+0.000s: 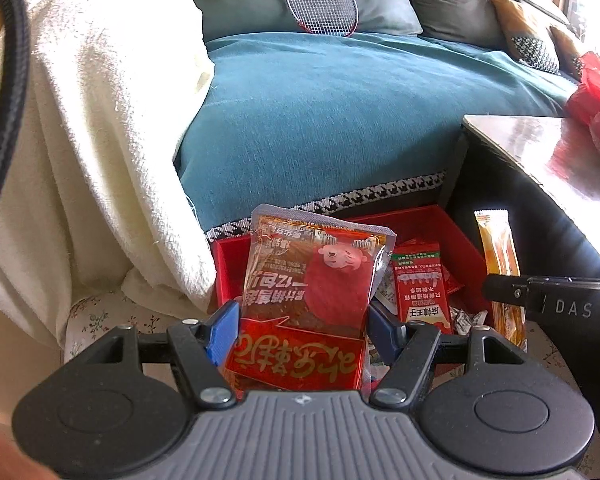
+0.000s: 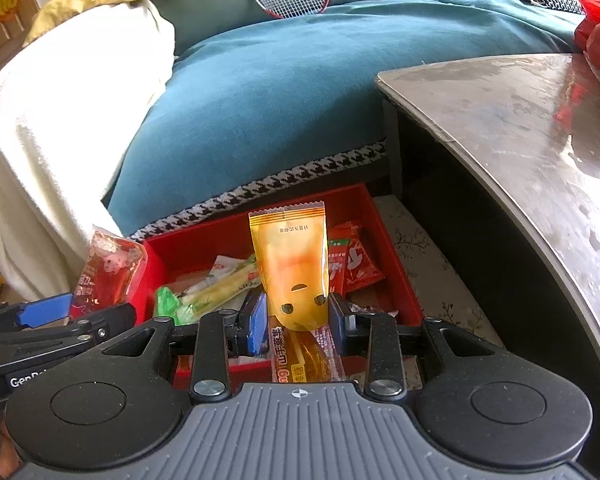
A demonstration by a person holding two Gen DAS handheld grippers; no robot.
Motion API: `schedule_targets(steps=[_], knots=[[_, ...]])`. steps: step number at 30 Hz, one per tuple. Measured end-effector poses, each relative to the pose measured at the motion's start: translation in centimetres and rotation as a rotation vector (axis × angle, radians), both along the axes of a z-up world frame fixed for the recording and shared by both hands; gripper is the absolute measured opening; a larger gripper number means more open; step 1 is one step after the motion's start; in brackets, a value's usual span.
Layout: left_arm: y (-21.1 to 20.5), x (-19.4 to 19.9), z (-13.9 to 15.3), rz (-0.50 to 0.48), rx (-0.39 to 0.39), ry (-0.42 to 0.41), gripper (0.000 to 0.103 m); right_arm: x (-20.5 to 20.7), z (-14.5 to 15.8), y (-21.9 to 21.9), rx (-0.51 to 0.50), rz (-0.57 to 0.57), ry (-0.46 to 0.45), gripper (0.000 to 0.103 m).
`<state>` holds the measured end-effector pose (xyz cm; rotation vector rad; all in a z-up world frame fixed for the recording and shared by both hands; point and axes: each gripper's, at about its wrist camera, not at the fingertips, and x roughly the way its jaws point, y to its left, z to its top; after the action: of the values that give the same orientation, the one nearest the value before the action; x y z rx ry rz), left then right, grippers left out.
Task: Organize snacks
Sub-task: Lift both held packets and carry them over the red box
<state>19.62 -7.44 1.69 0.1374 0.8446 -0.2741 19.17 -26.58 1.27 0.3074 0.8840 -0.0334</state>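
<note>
Left wrist view, tool state: the left tool [image 1: 300, 320] is closing its blue pads on a red snack pouch [image 1: 312, 280], jaws held fairly wide by the pouch's width.
Left wrist view, position: the pouch is hanging upright over the near part of the red tray [image 1: 452, 236].
Left wrist view, materials: the pouch is glossy, crinkled foil-plastic film; the tray is a rigid rectangular box.
Right wrist view, tool state: the right tool [image 2: 298, 322] is pinching a yellow snack packet [image 2: 290, 264], jaws partly closed on its lower end.
Right wrist view, position: the packet is standing above the red tray, over the loose wrapped snacks inside.
Right wrist view, materials: the packet is soft and pillow-shaped, with a serrated top seal.
Step in hand: both snacks are probably being carried to or from the tray; direction cannot be told.
Next move: calls for lowering and releasing gently, since slick film may slip.
</note>
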Motion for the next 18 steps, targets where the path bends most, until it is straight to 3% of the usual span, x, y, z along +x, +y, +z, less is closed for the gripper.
schedule_targets(steps=[18], knots=[[-1.6,3.1,-2.2,0.008,0.028,0.018,0.062,3.9,-1.6,-0.2,-0.003,-0.002,0.019,0.041]])
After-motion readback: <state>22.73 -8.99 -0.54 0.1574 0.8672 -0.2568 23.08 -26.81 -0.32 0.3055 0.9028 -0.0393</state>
